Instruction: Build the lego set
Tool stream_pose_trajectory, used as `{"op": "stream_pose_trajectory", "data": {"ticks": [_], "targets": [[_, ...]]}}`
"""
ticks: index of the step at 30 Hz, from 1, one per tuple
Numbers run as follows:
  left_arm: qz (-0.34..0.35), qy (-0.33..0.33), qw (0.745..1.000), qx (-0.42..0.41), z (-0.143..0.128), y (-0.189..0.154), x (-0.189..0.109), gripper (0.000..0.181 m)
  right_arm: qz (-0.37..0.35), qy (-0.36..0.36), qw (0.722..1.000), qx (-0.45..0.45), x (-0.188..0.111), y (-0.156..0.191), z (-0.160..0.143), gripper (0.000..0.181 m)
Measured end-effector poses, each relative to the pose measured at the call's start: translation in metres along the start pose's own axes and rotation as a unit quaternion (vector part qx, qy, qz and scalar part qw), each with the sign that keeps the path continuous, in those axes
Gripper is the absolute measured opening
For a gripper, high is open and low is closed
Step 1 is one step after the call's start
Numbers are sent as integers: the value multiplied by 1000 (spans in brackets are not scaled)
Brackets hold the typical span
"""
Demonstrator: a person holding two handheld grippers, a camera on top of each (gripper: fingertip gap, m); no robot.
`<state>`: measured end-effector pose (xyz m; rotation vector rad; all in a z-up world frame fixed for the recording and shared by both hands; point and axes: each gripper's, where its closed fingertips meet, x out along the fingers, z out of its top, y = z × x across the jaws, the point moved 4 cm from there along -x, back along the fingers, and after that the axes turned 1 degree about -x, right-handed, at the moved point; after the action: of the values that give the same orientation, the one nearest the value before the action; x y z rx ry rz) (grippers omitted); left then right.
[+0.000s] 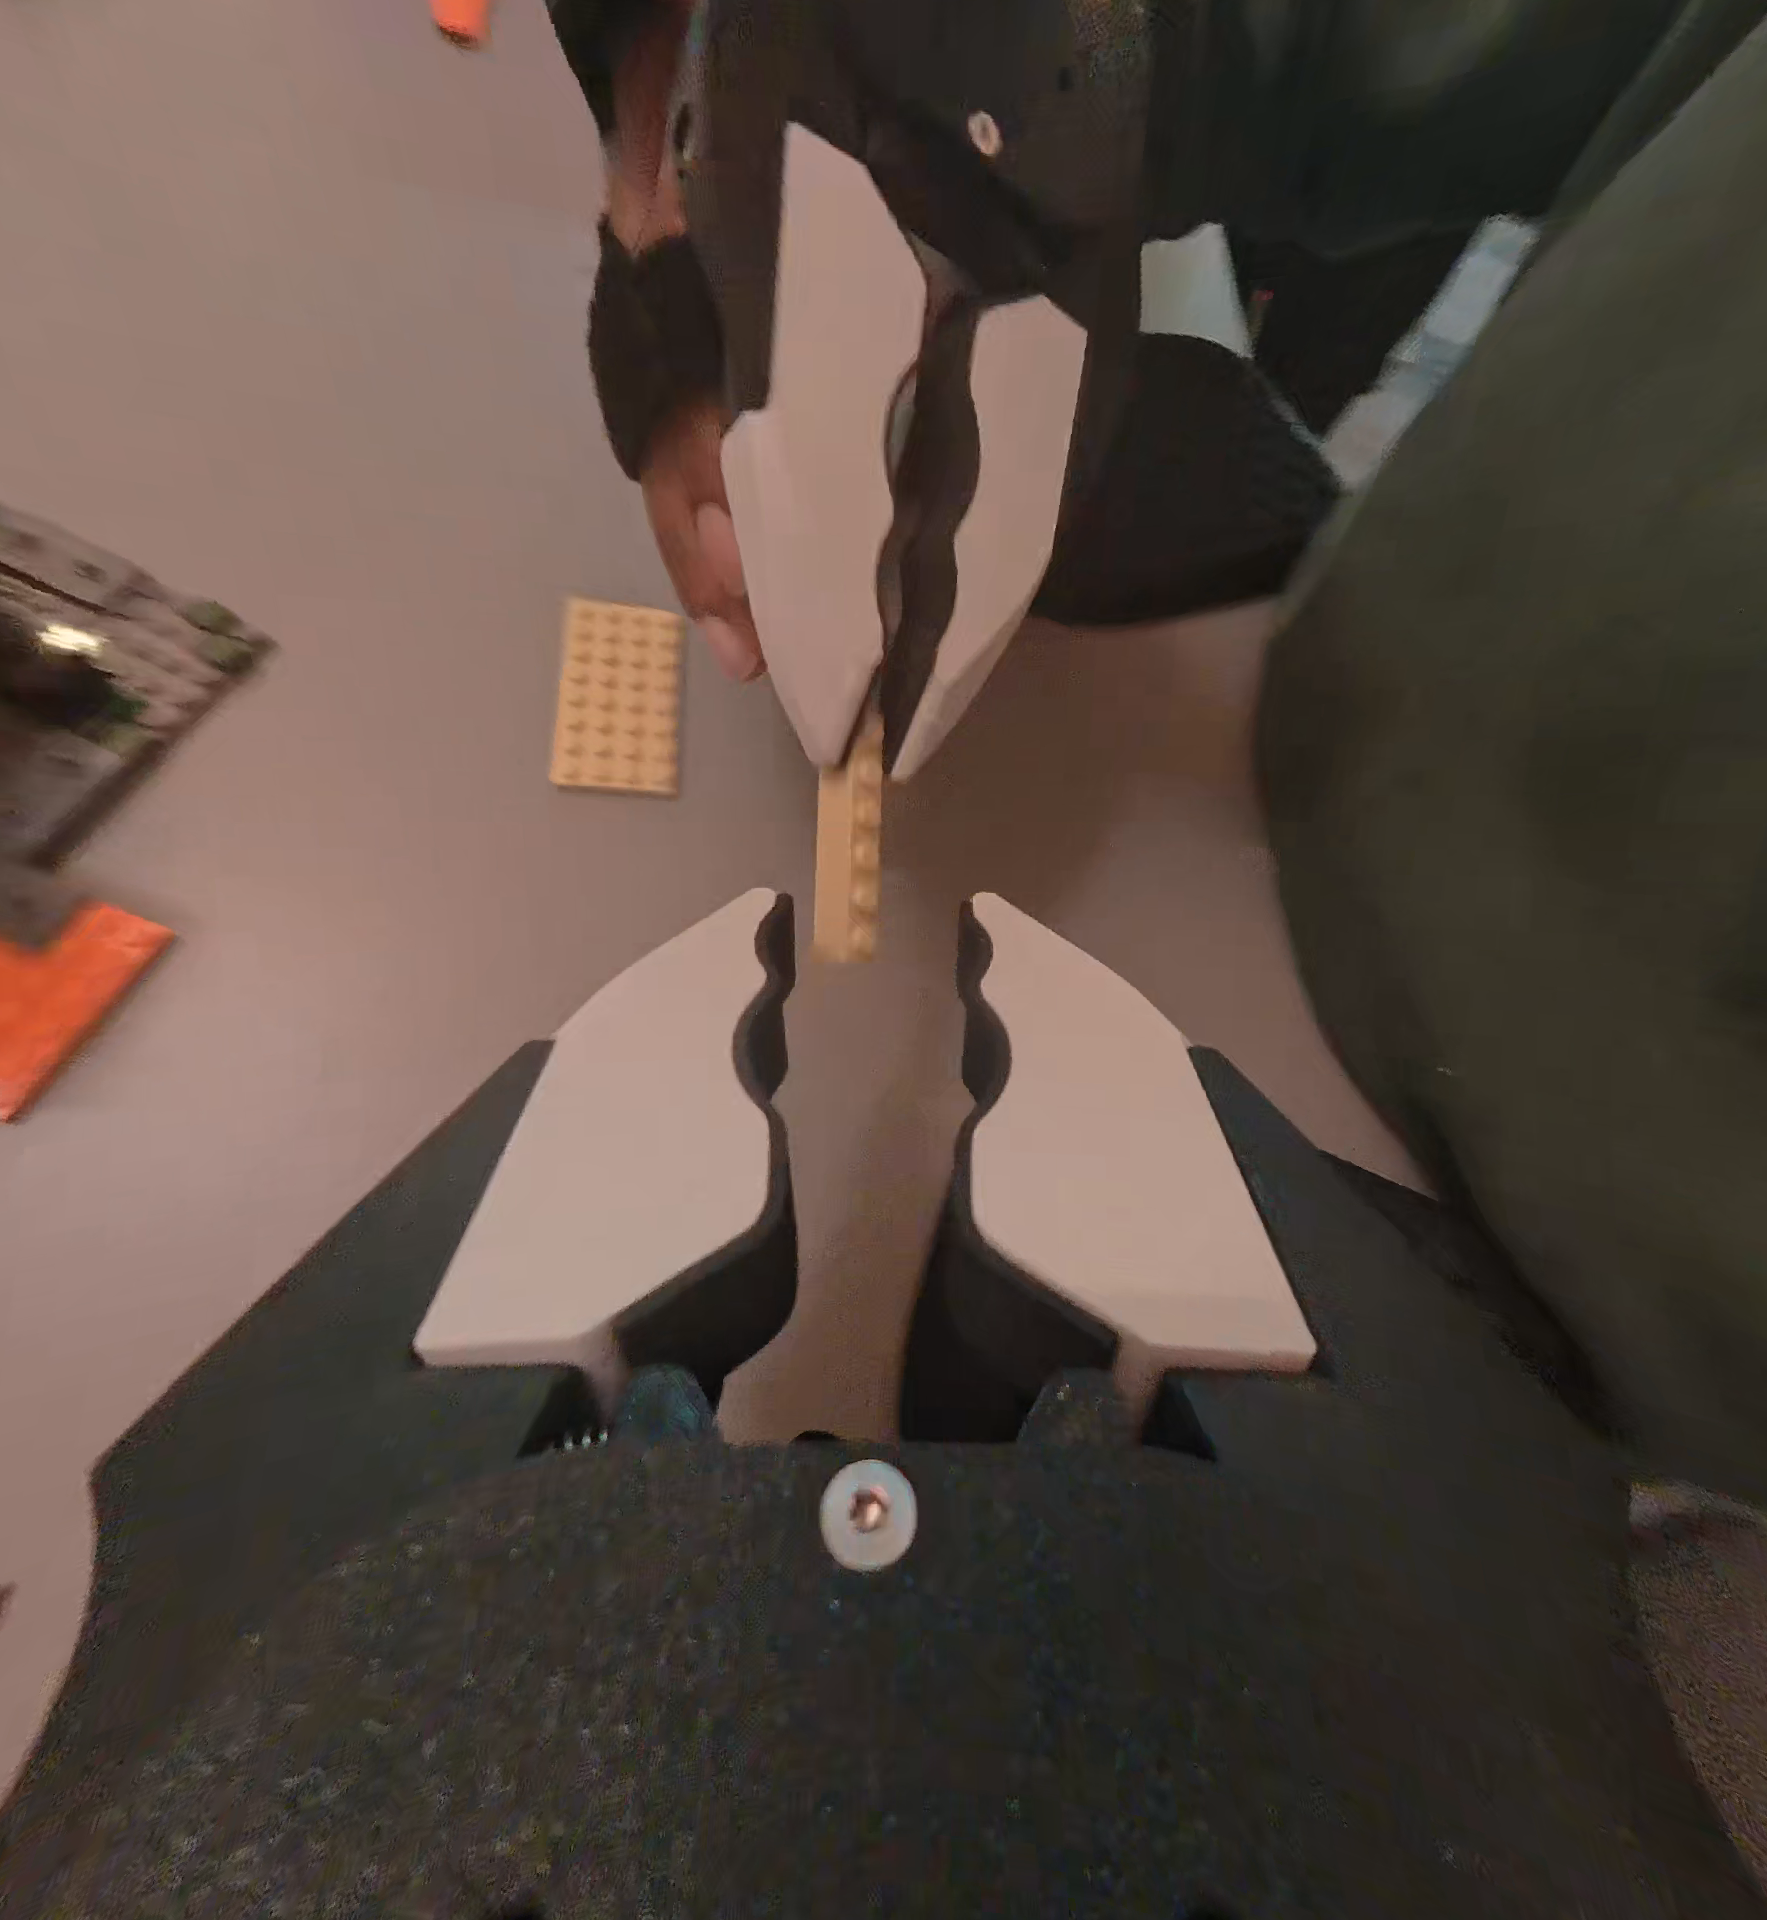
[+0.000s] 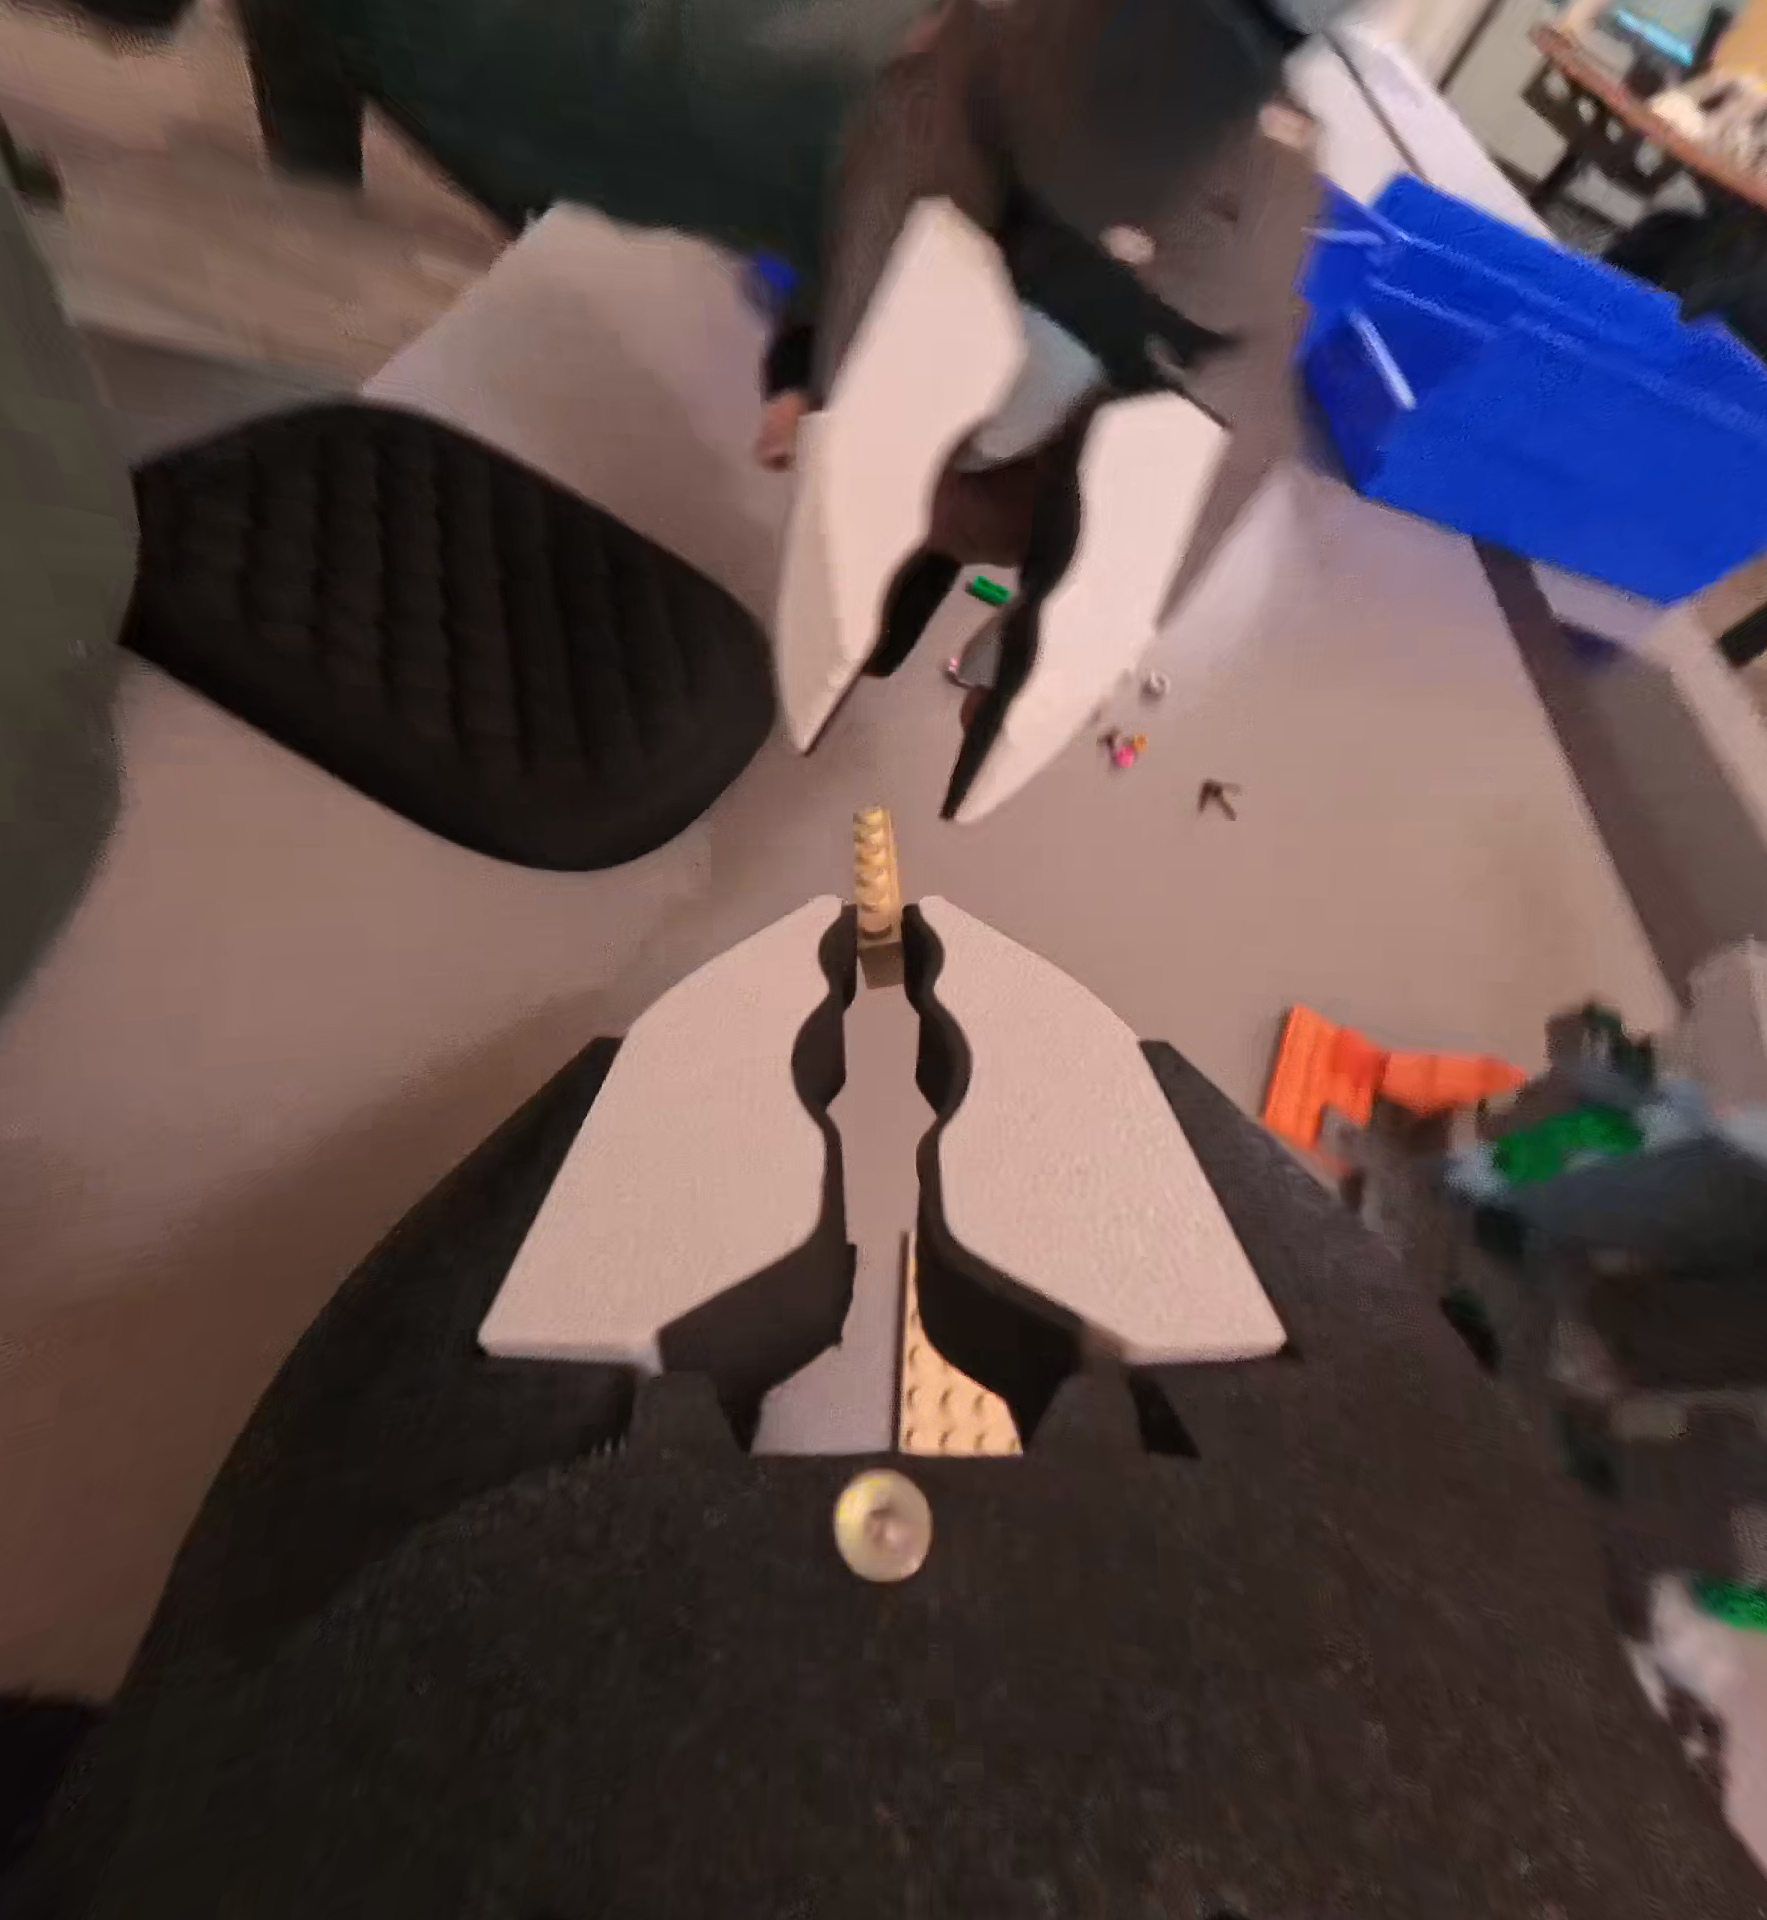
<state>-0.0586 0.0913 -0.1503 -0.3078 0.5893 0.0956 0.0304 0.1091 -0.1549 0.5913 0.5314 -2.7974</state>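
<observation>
A long tan studded plate (image 1: 851,862) is pinched at one end by my right gripper (image 1: 868,766), which comes in from above in the left wrist view. Its free end reaches just between the tips of my left gripper (image 1: 874,909), which is open and does not touch it. In the right wrist view my right gripper (image 2: 879,920) is shut on the tan plate (image 2: 877,883), and the open left gripper (image 2: 889,774) hovers just beyond its tip. A wide tan plate (image 1: 619,712) lies flat on the grey table (image 1: 287,416); it also shows under the right gripper (image 2: 952,1403).
A grey and green built model (image 1: 58,665) (image 2: 1637,1143) and an orange piece (image 1: 27,1008) (image 2: 1378,1081) lie on the table. Small loose parts (image 2: 1123,748) are scattered farther off. A black padded seat (image 2: 443,634) and a blue bin (image 2: 1544,416) stand beyond the table edge. Less than 4 cm separates the two grippers' tips. My left tips are roughly 15 cm from the orange piece (image 1: 27,1008). The right camera catches it too, in the right wrist view (image 2: 1309,1068).
</observation>
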Motion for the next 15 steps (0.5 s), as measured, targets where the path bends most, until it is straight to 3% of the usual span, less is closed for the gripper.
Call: {"op": "stream_pose_trajectory", "data": {"ticks": [3,7,8,15], "targets": [[76,-44,995,38,3,10,10,29,-3,-42,993,114,-16,-14,-14,8],[131,-88,985,70,13,22,27,23,-3,-77,982,170,-25,-20,-17,8],[134,-92,983,80,15,24,30,14,-5,-78,981,176,-26,-21,-18,8],[139,-37,986,89,18,53,53,8,-56,-11,982,180,-37,-38,-51,9]]}}
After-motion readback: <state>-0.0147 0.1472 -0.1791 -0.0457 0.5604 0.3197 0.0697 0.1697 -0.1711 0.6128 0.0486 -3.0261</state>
